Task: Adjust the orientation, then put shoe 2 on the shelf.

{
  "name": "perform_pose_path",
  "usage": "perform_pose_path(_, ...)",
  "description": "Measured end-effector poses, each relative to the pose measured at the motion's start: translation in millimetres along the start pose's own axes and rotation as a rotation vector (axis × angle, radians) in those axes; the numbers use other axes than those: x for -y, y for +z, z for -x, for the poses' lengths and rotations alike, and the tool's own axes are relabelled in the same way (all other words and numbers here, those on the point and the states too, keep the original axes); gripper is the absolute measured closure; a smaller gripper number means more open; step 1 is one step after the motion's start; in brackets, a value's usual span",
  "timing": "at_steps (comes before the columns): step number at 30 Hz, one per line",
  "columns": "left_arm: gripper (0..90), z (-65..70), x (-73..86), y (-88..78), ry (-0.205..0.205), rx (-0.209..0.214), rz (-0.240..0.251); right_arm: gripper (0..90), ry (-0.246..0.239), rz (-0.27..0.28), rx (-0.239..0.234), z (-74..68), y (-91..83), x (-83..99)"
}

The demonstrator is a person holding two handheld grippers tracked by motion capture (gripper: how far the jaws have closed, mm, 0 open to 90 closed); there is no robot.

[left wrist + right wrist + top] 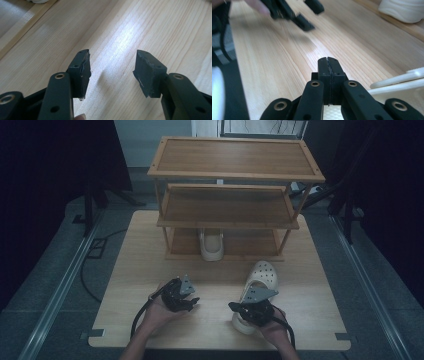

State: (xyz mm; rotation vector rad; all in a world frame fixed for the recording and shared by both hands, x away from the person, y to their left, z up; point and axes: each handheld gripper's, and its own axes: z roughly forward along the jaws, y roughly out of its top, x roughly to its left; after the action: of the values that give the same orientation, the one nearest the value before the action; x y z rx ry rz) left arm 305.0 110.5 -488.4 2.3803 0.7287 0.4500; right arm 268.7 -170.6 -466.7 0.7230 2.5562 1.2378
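Observation:
A cream clog (261,276) lies on the wooden table (140,270), toe toward the rack. Its heel end lies under my right gripper (235,307), which points left with its jaws pressed together and nothing between them. In the right gripper view the shut right gripper (328,67) sits just above the clog's strap (397,82). A second cream clog (211,245) stands on the rack's bottom shelf. My left gripper (193,302) is over the bare table to the left of the first clog. Its jaws stand open and hold nothing in the left gripper view (112,72).
A three-tier wooden shoe rack (235,157) stands at the back of the table; its top and middle shelves are bare. The left gripper (294,12) appears blurred at the top left of the right gripper view. Dark floor, rails and cables surround the table.

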Motion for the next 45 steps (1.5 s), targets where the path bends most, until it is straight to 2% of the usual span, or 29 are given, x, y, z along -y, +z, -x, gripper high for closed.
perform_pose_path(1,46.4,-0.4,1.1,-0.9,-0.003,-0.006,-0.002,90.0,-0.012,-0.017,0.011,-0.4,1.8,0.5)
perform_pose_path(2,45.9,-0.5,2.3,-1.5,-0.006,-0.012,-0.006,90.0,-0.035,-0.057,0.037,-0.7,5.5,2.0)
perform_pose_path(4,45.7,-0.6,5.2,-2.8,-0.019,-0.009,-0.009,90.0,-0.043,-0.06,0.042,-0.7,6.5,2.9)
perform_pose_path(6,45.1,-1.1,7.3,-5.1,-0.044,0.028,0.013,90.0,-0.032,-0.052,0.021,1.3,5.2,4.3)
perform_pose_path(9,44.9,-1.7,8.9,-7.7,-0.048,0.016,0.014,90.0,-0.018,-0.05,0.001,3.4,2.2,6.9)
perform_pose_path(13,44.8,-4.0,11.3,-10.7,-0.07,0.013,0.018,90.0,-0.022,-0.062,0.0,1.8,-3.1,9.2)
perform_pose_path(16,44.5,-5.8,12.8,-12.5,-0.098,0.041,0.032,90.0,-0.025,-0.069,-0.005,0.9,-7.8,11.4)
perform_pose_path(18,44.2,-4.0,12.2,-13.8,-0.08,0.01,0.019,90.0,-0.024,-0.076,-0.014,0.6,-14.8,15.4)
perform_pose_path(19,44.2,-3.5,12.0,-14.4,-0.075,0.009,0.016,90.0,-0.021,-0.073,-0.017,0.7,-16.8,17.0)
perform_pose_path(23,44.1,-3.4,11.8,-16.0,-0.073,0.006,0.019,90.0,0.001,-0.07,-0.052,4.3,-28.7,25.8)
perform_pose_path(25,44.1,-4.1,12.1,-17.0,-0.078,0.01,0.024,90.0,-0.001,-0.087,-0.064,6.8,-33.6,27.4)
perform_pose_path(29,43.9,-4.8,13.0,-19.9,-0.086,0.022,0.035,89.3,-0.004,-0.105,-0.08,9.7,-38.6,29.1)
perform_pose_path(32,43.3,-5.4,13.4,-21.1,-0.096,0.021,0.044,87.2,0.001,-0.096,-0.098,10.6,-37.4,30.1)
perform_pose_path(34,42.3,-6.2,13.6,-21.5,-0.102,0.014,0.046,84.4,-0.01,-0.099,-0.103,9.6,-35.9,29.4)
perform_pose_path(38,41.8,-7.5,14.9,-25.2,-0.104,0.003,0.049,76.9,-0.027,-0.06,-0.102,7.9,-40.1,23.8)
perform_pose_path(41,41.9,-8.9,17.4,-29.5,-0.112,0.0,0.058,70.1,-0.077,-0.021,-0.095,8.2,-46.8,18.5)
perform_pose_path(44,41.8,-10.9,19.4,-32.2,-0.118,-0.001,0.062,63.4,-0.145,0.012,-0.055,12.1,-53.8,11.3)
perform_pose_path(45,41.8,-11.7,19.7,-33.2,-0.121,-0.003,0.066,62.3,-0.151,0.014,-0.043,13.5,-55.5,9.0)
